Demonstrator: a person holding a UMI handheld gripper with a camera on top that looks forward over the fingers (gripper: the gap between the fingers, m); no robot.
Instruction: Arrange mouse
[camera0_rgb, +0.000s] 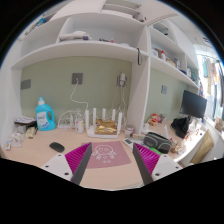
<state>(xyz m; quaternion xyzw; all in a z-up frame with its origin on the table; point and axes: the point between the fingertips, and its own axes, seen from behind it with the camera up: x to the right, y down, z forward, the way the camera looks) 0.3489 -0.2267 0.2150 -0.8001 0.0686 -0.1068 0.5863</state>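
A small dark mouse (57, 147) lies on the desk to the left of a pink mouse pad (110, 154) with a white drawing on it. My gripper (112, 160) hovers above the desk with its fingers wide apart, the pink pads (79, 157) at either side of the mouse pad. Nothing is between the fingers. The mouse sits beyond and left of the left finger.
A white router (104, 127) with antennas stands at the back of the desk. A blue detergent bottle (44, 115) stands at the left, a monitor (194, 104) and clutter at the right. White shelves (95, 45) run along the wall above.
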